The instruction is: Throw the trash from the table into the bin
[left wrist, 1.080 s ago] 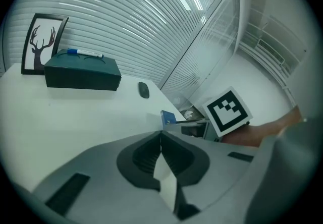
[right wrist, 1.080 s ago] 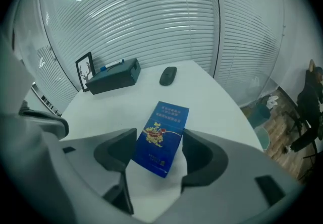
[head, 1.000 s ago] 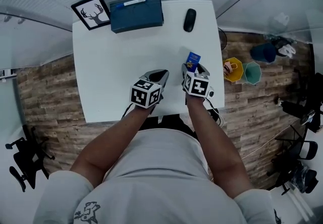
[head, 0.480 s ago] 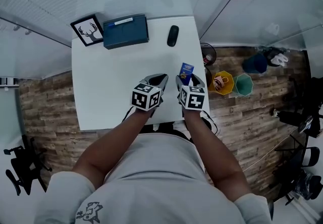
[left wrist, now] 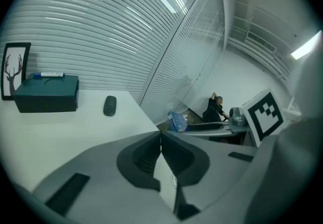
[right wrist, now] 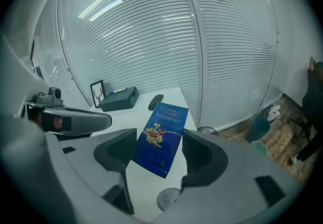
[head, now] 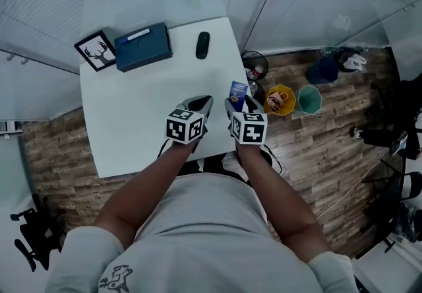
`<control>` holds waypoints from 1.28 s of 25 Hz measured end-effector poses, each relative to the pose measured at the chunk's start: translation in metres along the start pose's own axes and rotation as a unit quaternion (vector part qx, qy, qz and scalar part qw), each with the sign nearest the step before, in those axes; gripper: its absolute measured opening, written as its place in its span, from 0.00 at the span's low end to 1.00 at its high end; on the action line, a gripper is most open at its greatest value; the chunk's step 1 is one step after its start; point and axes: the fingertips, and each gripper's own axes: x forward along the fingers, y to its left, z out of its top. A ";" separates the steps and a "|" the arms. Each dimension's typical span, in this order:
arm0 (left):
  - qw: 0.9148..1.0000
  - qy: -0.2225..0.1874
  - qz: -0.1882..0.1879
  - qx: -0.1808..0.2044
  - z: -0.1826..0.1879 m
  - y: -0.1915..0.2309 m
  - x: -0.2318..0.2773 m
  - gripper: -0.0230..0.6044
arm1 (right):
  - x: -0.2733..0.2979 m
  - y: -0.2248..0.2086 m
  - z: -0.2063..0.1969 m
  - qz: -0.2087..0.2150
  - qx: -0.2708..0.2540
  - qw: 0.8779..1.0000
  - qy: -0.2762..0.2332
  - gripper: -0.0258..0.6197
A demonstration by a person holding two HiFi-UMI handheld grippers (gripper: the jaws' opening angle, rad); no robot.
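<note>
A blue printed packet (head: 238, 92) is clamped upright in my right gripper (head: 236, 104), over the right edge of the white table (head: 132, 127). In the right gripper view the packet (right wrist: 163, 138) stands between the two jaws of the right gripper (right wrist: 160, 153), which is shut on it. Just to its left, my left gripper (head: 202, 105) hovers over the table, jaws pressed together with nothing in them (left wrist: 161, 138). On the floor to the right of the table stand a black wire bin (head: 254, 68), a yellow bin (head: 279, 100) with rubbish in it, and a green bin (head: 308, 98).
At the table's far end are a framed deer picture (head: 98, 50), a dark blue box (head: 144, 45) and a black mouse (head: 202, 45). A glass wall with blinds runs behind the table. Dark bags (head: 325, 68) and chair bases sit on the wooden floor.
Both grippers have moved right along the table's near side. The blue packet, still held, has gone from above the tabletop to its right edge, closer to the bins.
</note>
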 end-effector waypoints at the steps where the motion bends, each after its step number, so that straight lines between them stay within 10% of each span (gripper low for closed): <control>1: 1.000 0.004 -0.008 0.004 -0.001 -0.004 0.001 0.05 | -0.005 -0.005 -0.003 -0.009 0.008 1.000 -0.001 0.49; 16: 0.984 0.067 -0.142 0.081 -0.033 -0.052 -0.012 0.05 | -0.070 -0.003 -0.064 -0.124 0.133 0.983 -0.034 0.49; 32: 0.940 0.133 -0.266 0.167 -0.099 -0.185 -0.008 0.05 | -0.177 -0.033 -0.146 -0.213 0.253 0.939 -0.091 0.49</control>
